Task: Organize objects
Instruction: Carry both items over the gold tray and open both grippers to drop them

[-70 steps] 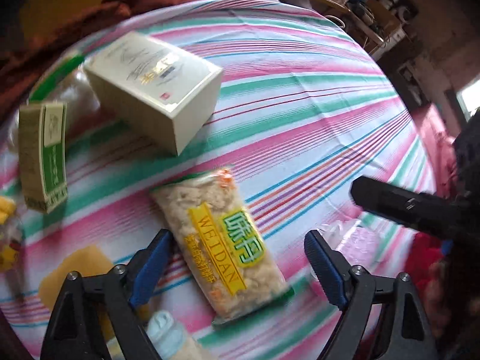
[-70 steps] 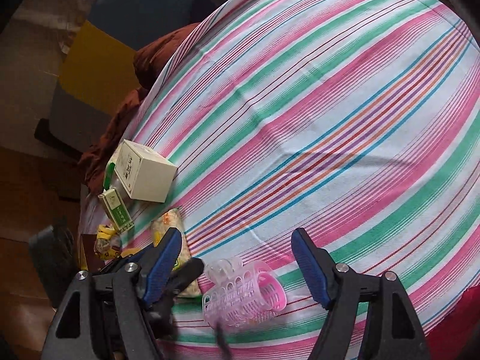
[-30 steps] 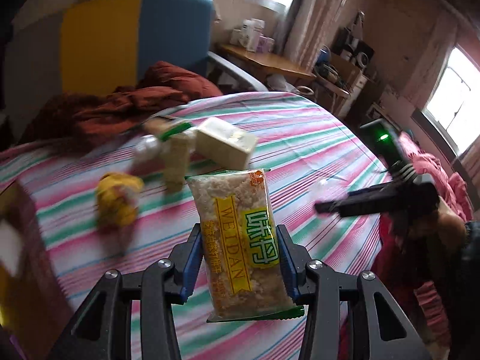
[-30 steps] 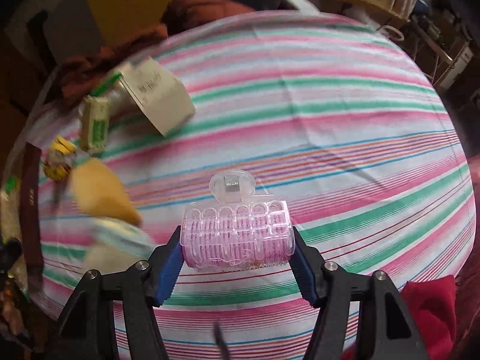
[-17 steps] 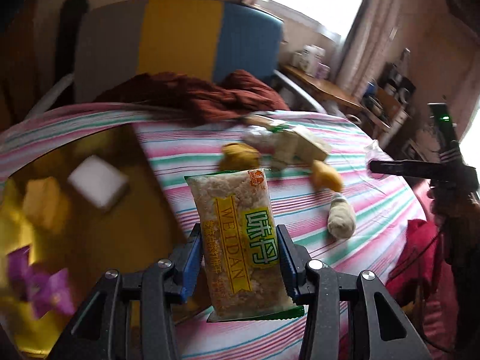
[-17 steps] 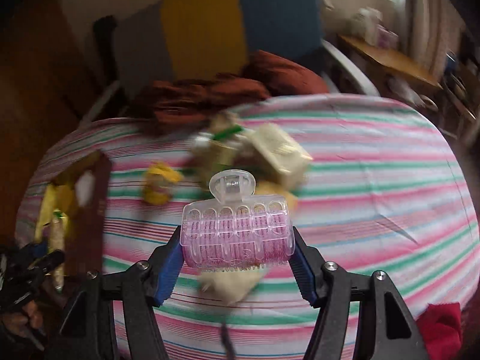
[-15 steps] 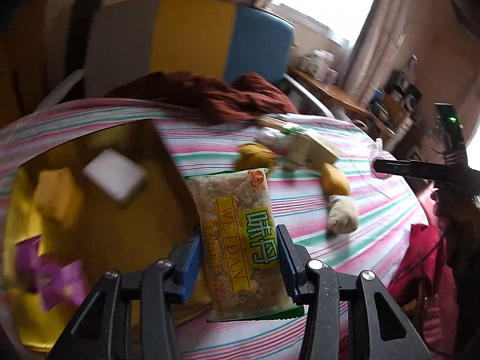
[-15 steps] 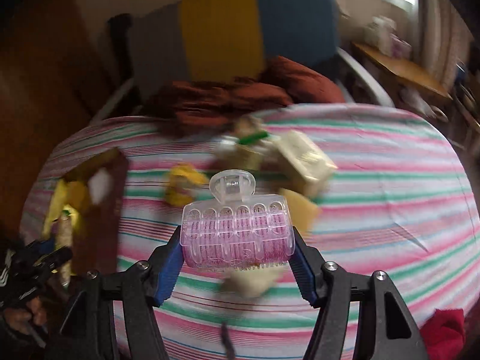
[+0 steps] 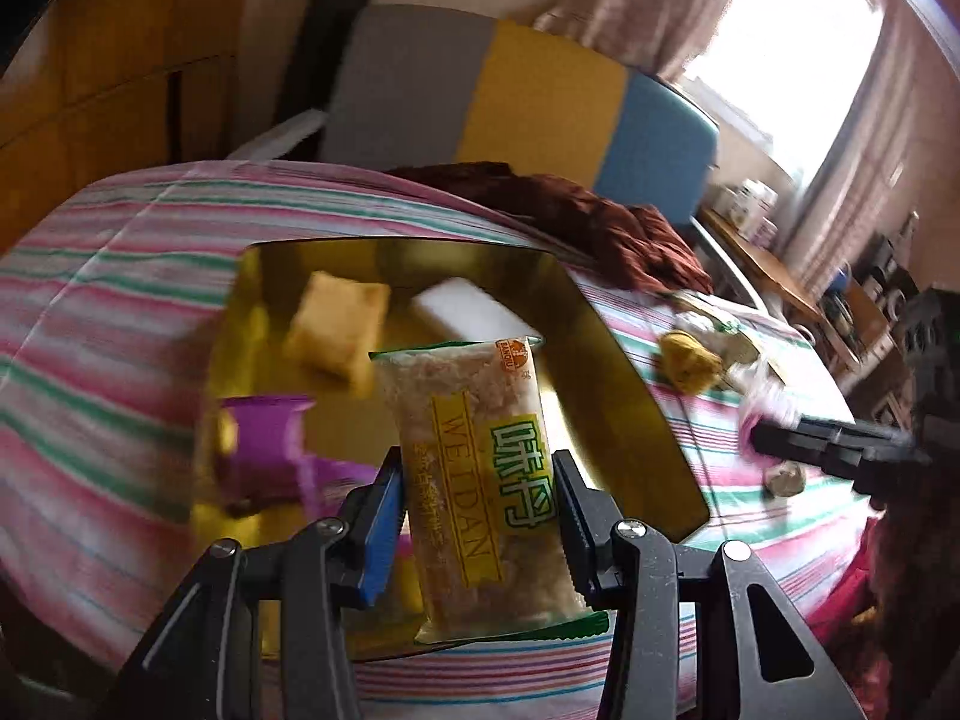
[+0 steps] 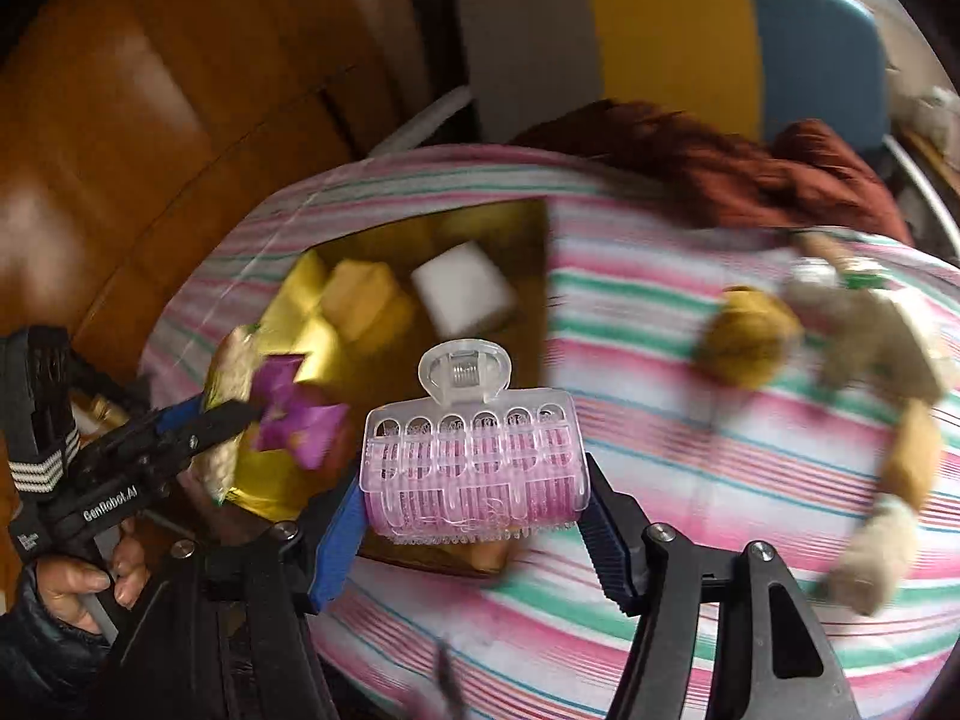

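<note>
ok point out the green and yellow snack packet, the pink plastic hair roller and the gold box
green and yellow snack packet (image 9: 480, 474), left wrist view, on its printed label
pink plastic hair roller (image 10: 471, 468), right wrist view, mid barrel
gold box (image 9: 606, 360), left wrist view, right inner wall

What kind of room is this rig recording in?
Probably a lived-in room at home: a bed or table under a pink-and-green striped cloth, a grey, yellow and blue padded chair with a crumpled dark red blanket, and a curtained window.
</note>
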A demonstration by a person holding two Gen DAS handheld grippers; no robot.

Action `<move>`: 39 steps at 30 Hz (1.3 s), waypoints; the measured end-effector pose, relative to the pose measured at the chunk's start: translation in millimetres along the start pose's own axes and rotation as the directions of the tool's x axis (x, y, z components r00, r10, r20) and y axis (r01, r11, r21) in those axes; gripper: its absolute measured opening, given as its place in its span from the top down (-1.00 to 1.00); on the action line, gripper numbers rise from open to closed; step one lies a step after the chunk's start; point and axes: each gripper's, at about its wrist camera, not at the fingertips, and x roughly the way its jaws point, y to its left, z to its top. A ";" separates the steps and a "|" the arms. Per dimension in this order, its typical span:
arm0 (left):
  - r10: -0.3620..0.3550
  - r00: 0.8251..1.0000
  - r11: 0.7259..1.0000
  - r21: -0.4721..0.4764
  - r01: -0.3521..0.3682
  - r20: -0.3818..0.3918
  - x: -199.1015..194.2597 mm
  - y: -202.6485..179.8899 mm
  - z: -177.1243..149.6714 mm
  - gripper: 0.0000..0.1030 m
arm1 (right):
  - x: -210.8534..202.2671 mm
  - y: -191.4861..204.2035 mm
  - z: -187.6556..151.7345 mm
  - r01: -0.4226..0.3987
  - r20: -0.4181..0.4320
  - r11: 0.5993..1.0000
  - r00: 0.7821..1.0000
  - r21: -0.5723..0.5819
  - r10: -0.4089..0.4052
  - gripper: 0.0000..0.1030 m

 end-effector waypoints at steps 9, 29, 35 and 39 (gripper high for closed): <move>0.019 0.999 0.997 -0.069 -0.016 0.044 -17.0 38.8 4.0 0.09 | 56.9 63.5 -5.3 -0.112 -0.095 0.991 0.990 -0.069 0.106 -0.27; 0.008 0.997 0.999 -0.041 -0.005 0.070 19.4 38.8 73.4 -0.04 | 106.5 121.6 -17.6 -0.331 -0.148 0.936 0.938 -0.119 0.313 -0.41; 0.008 0.997 0.999 -0.045 -0.005 0.079 17.0 39.6 71.4 -0.35 | 105.3 117.9 -21.1 -0.358 -0.126 0.929 0.930 -0.089 0.346 -0.52; 0.029 0.996 0.996 -0.085 -0.022 0.083 10.8 47.2 62.8 -0.38 | 96.4 108.3 -23.4 -0.315 -0.097 0.946 0.947 -0.076 0.307 -0.53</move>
